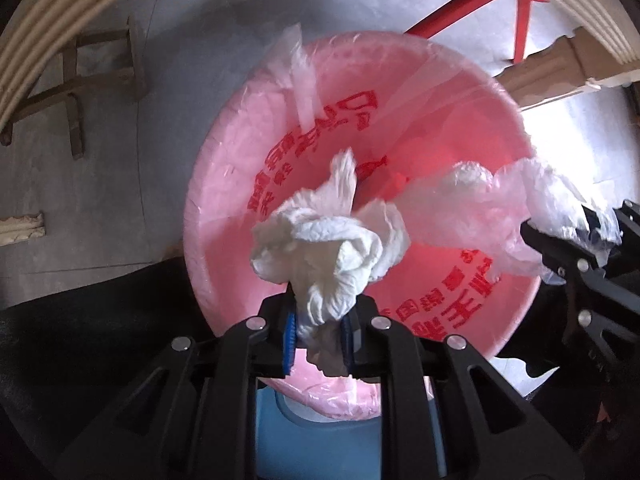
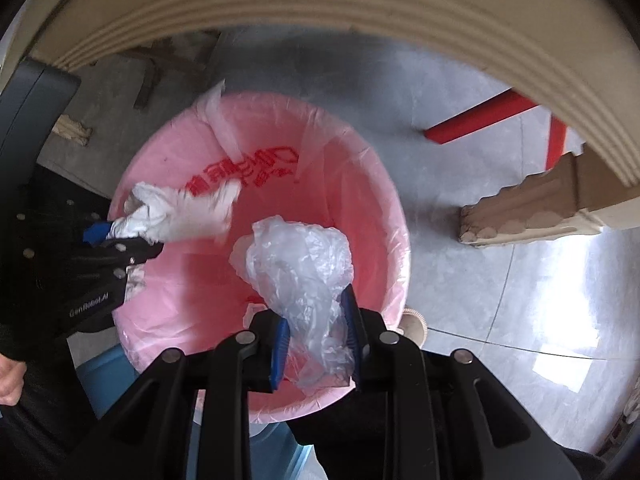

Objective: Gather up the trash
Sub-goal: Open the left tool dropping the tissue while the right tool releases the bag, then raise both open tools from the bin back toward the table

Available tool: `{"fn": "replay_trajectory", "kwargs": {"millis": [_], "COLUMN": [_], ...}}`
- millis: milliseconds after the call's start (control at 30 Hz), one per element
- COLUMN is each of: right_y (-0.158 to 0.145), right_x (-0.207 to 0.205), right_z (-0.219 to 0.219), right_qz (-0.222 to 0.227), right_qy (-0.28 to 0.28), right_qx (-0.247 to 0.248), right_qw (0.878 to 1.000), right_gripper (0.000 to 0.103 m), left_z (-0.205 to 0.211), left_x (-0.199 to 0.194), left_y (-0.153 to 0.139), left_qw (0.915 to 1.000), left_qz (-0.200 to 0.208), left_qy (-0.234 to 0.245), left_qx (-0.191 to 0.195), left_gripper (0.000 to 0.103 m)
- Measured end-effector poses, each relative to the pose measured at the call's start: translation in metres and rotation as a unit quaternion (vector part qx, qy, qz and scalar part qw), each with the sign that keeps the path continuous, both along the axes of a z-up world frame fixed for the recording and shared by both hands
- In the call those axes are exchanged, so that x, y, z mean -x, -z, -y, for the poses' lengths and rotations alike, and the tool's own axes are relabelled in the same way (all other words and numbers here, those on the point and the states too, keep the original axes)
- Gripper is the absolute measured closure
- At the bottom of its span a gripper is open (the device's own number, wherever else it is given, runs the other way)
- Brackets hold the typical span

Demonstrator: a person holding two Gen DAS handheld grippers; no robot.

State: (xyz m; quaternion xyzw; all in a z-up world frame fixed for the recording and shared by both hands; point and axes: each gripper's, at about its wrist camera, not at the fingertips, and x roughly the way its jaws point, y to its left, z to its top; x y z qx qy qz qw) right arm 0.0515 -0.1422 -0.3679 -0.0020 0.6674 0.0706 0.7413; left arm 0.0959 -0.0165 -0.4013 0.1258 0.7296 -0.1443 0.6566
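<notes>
Hanging directly over the mouth of the bin (image 1: 224, 184), both grippers point straight down, each clamped on a piece of trash. The left gripper (image 1: 319, 330) has its blue-padded jaws pressed together on a crumpled white paper towel (image 1: 324, 244), soft, quilted and twisted into a loose wad that flares above the pads. The right gripper (image 2: 318, 338) is closed on a crumpled clear plastic bag (image 2: 298, 258), thin, glossy and wrinkled, bunched into an irregular lump. Both items are held above the open bin, inside its rim as seen from above; neither appears to touch the liner.

Bin: round, lined with a translucent pink plastic liner (image 2: 360, 208) printed with red characters, its loose edges folded over the rim. A blue object (image 1: 320, 452) lies beneath the near edge; what it is cannot be told from these views.

Surroundings: grey, smooth floor (image 2: 472, 288) with faint seams and a bright glare patch at the right. A ribbed cream-coloured curved moulding (image 2: 360, 4) arcs across the top of the right wrist view. A red metal frame (image 1: 520, 4) stands beyond the bin, and a dark wooden stool frame (image 1: 76, 92) sits to its left. A person's hand (image 2: 10, 380) shows at the left edge.
</notes>
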Motion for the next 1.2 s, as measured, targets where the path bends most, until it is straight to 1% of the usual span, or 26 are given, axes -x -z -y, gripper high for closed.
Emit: {"fn": "replay_trajectory", "kwargs": {"millis": [133, 233, 367, 400, 433, 467, 500, 533, 567, 600, 633, 733, 867, 1200], "right_y": [0.007, 0.010, 0.010, 0.010, 0.009, 0.009, 0.008, 0.007, 0.006, 0.004, 0.003, 0.003, 0.004, 0.000], "right_x": [0.000, 0.001, 0.001, 0.000, 0.000, -0.001, -0.001, -0.002, -0.002, -0.002, -0.002, -0.003, -0.004, -0.004], "right_z": [-0.004, -0.007, -0.007, -0.007, -0.007, -0.006, -0.006, -0.006, -0.006, -0.006, -0.006, -0.004, -0.004, -0.003], "right_qz": [-0.008, -0.009, -0.010, -0.009, -0.005, -0.003, 0.000, 0.003, 0.009, 0.013, 0.014, 0.012, 0.008, 0.010], "right_qy": [-0.011, -0.017, -0.018, -0.018, -0.018, -0.018, -0.019, -0.018, -0.018, -0.019, -0.018, -0.015, -0.012, -0.001], "right_qx": [-0.011, -0.014, -0.017, -0.018, -0.017, -0.016, -0.014, -0.012, -0.010, -0.008, -0.007, -0.003, -0.004, -0.012], "right_qw": [1.000, 1.000, 1.000, 1.000, 1.000, 1.000, 1.000, 1.000, 1.000, 1.000, 1.000, 1.000, 1.000, 1.000], "right_gripper": [0.078, 0.078, 0.078, 0.074, 0.072, 0.066, 0.056, 0.050, 0.041, 0.038, 0.038, 0.037, 0.037, 0.037], "left_z": [0.000, 0.000, 0.004, 0.007, 0.007, 0.009, 0.010, 0.011, 0.011, 0.012, 0.012, 0.009, 0.005, 0.002], "left_x": [0.000, 0.002, 0.003, 0.005, 0.006, 0.006, 0.006, 0.006, 0.006, 0.006, 0.005, 0.004, 0.004, 0.006], "left_y": [0.008, 0.006, 0.004, 0.003, 0.002, 0.001, 0.000, -0.001, -0.003, -0.004, -0.006, -0.008, -0.006, -0.011], "left_qw": [1.0000, 0.9998, 0.9998, 0.9998, 0.9997, 0.9996, 0.9995, 0.9994, 0.9992, 0.9990, 0.9988, 0.9990, 0.9993, 0.9993], "left_qz": [-0.006, 0.000, -0.002, 0.000, 0.002, 0.004, 0.006, 0.010, 0.014, 0.017, 0.022, 0.023, 0.016, 0.026], "left_qy": [0.002, 0.011, 0.010, 0.010, 0.012, 0.015, 0.018, 0.021, 0.023, 0.025, 0.025, 0.017, 0.008, 0.008], "left_qx": [-0.008, -0.014, -0.017, -0.019, -0.020, -0.022, -0.025, -0.027, -0.029, -0.033, -0.035, -0.033, -0.032, -0.025], "left_gripper": [0.086, 0.085, 0.085, 0.084, 0.079, 0.071, 0.066, 0.056, 0.047, 0.044, 0.041, 0.039, 0.038, 0.038]}}
